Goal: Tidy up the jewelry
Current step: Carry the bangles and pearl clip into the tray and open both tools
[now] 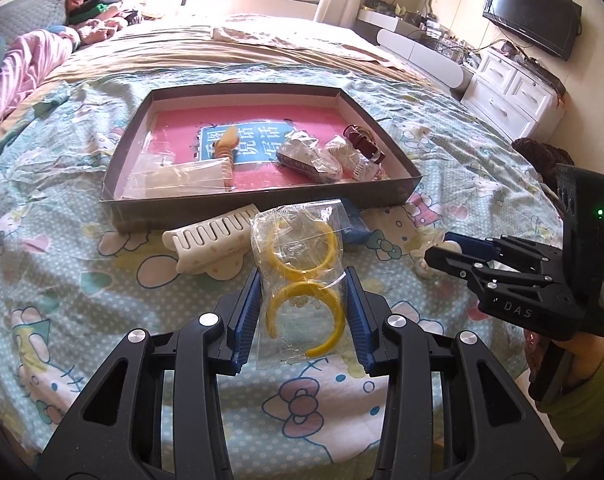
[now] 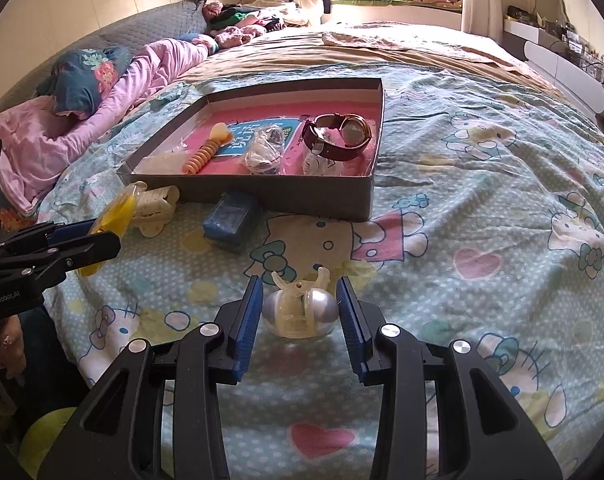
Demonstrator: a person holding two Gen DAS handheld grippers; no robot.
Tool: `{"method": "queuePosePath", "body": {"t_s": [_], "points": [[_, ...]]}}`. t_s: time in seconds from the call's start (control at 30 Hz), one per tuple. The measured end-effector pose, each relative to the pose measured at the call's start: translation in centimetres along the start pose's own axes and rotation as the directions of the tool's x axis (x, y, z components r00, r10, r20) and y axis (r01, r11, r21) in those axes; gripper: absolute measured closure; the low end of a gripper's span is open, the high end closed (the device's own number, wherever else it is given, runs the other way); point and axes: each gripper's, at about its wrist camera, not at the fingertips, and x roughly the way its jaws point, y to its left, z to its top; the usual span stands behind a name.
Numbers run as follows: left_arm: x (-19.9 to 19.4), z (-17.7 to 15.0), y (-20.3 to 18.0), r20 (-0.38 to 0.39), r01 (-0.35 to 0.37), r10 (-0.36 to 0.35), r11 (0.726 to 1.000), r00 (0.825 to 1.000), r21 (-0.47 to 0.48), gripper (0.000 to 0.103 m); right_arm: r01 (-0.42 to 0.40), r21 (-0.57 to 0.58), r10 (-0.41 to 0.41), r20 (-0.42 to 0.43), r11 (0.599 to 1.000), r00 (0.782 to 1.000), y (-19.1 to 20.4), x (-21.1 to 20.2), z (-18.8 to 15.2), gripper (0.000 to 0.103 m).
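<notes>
Left hand-held gripper (image 1: 302,316): jaws spread apart on either side of the bag (image 1: 298,280); its blue pads (image 1: 246,320) stood just beside the bag's edges, and whether they touched the plastic could not be told.
Bag: clear plastic, lying flat on the bed (image 1: 62,280), holding two yellow open rings (image 1: 302,272), one nearer and one farther.
Right hand-held gripper (image 2: 298,320): jaws wide apart around the pearl clip (image 2: 302,310), with gaps on both sides, nothing gripped. In the left wrist view it (image 1: 449,250) came in from the right, low over the bed.
Pearl clip: a translucent claw clip with a pearly dome, resting on the bed between the right gripper's blue pads (image 2: 351,320).
Box (image 1: 262,204): shallow, grey-walled, pink inside with a blue printed panel, sitting on the bed beyond both grippers.
Box contents: a watch (image 2: 337,136) with a dark red strap at the right end, bagged items (image 1: 313,158) beside it, an orange ribbed piece (image 1: 228,148) near the middle, and a clear packet (image 1: 182,176) at the left.
White clip (image 1: 210,244): a large comb-toothed hair claw on the bed, just left of the bag and close to the box's near wall.
Blue packet (image 2: 230,220): a small blue item against the box's near wall, right of the white clip.
Bed: covered by a pale cartoon-cat sheet, with pink bedding (image 2: 102,108) at the far left.
</notes>
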Motion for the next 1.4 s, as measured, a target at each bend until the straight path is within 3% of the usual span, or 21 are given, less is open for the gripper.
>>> {"method": "queuePosePath", "body": {"t_s": [0.1,0.2,0.8,1.4], "points": [[-0.3,0.1,0.1,0.006,0.001,-0.001,1.000,1.000,-0.003,0.071,0.012,-0.004,-0.012,-0.022,1.000,1.000,0.2,0.7,-0.1,0.060],[-0.5,0.2,0.3,0.012,0.003,-0.002,1.000,1.000,-0.008,0.071,0.034,-0.005,-0.034,-0.041,0.999,0.999,0.2,1.5,-0.4,0.063],[-3.5,2.1,3.5,0.106,-0.029,0.039,0.995,0.994,-0.091,0.071,-0.041,-0.087,0.051,0.119,0.995,0.992,3.3,-3.2,3.8,0.063],[-4.0,3.5,5.6,0.147,-0.054,0.075,0.989,0.986,-0.139,0.071,-0.081,-0.135,0.102,0.154,0.987,0.983,5.6,-2.7,6.4,0.063]]}}
